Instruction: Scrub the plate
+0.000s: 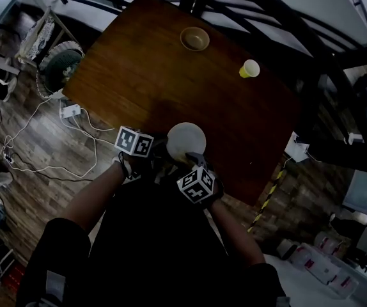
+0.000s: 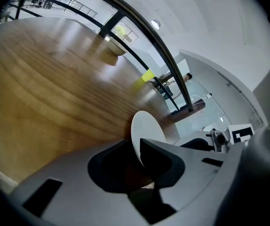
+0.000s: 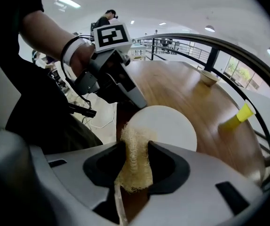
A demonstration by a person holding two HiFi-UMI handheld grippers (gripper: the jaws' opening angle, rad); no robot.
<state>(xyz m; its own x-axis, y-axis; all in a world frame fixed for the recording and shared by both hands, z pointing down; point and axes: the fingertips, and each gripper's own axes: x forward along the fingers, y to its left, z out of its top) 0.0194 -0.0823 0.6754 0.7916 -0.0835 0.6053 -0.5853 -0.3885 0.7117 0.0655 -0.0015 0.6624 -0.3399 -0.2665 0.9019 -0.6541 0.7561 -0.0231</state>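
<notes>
A dark wooden table (image 1: 171, 75) stands beside a black railing (image 1: 279, 8). A round white plate (image 1: 185, 139) sits at the table's near edge, face up. The left gripper (image 2: 137, 155) is closed on the plate's rim — its view narrows the plate to an oval stretching away from the jaws; the right gripper (image 3: 135, 147) clamps a pale fibrous scrubber (image 3: 134, 171) at the plate's near side — its view shows the plate broad and round. Beyond the plate are a bowl (image 1: 195, 38) and a yellow cup (image 1: 250, 68).

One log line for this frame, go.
left gripper: shut on plate rim | right gripper: shut on scrub pad | pad at plate's near edge, contact unclear
</notes>
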